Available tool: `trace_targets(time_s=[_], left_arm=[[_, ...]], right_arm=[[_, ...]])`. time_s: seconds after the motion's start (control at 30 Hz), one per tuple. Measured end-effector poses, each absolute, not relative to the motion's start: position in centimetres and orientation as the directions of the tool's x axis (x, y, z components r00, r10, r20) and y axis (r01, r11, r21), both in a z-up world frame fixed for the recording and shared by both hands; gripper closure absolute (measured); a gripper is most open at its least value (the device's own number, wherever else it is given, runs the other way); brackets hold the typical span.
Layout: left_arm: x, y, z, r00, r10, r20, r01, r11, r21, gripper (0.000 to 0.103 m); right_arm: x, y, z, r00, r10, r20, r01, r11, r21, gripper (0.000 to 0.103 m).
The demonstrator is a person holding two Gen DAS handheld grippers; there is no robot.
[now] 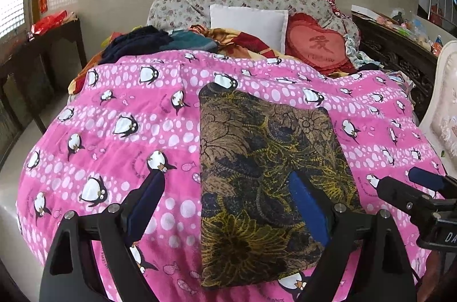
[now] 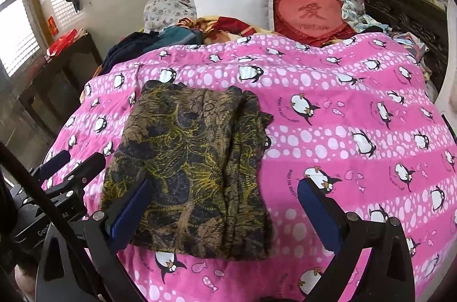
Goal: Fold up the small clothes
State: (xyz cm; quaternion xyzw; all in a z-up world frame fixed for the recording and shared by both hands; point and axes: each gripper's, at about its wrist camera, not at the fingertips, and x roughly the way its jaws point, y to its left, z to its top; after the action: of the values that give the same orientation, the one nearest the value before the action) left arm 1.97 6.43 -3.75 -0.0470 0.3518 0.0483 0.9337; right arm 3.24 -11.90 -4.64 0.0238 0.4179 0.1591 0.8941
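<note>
Folded garment [image 2: 194, 159] flat on pink blanket [image 2: 342, 116], right gripper [image 2: 225, 202] jaws wide.

Bright daylight from the window [image 1: 11, 2]; sharp centre, fisheye-bent, dark edges.

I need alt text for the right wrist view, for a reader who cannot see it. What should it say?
A folded dark garment with a brown and yellow floral print lies on a pink penguin-print quilt covering a bed. The right hand-held gripper is open above it, holding nothing, with the left hand-held gripper at the left edge. Behind are a white pillow and a red heart cushion.
</note>
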Motion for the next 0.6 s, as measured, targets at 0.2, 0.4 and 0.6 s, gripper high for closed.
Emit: trace_targets(time_s=[0.2,0.4,0.6], left_arm=[[2.1,6.4,-3.9,0.74,0.062,-0.67,-0.133,0.989,-0.056,0.015],[2.2,6.3,-3.9,0.74,0.047,-0.671,-0.12,0.991,-0.063,0.015],[1.5,4.7,-3.2,0.789,0.045,-0.613,-0.066,0.998,-0.013,0.015]], right_arm=[[3.2,-11.1,-5.1,0.584,0.312,-0.75,-0.287,0.943,0.168,0.0],[3.0,-10.7,-5.1,0.582,0.316,-0.749,-0.3,0.94,0.164,0.0],[2.9,-10.4,-5.4,0.575,0.318,-0.754,-0.301,0.939,0.167,0.0]])
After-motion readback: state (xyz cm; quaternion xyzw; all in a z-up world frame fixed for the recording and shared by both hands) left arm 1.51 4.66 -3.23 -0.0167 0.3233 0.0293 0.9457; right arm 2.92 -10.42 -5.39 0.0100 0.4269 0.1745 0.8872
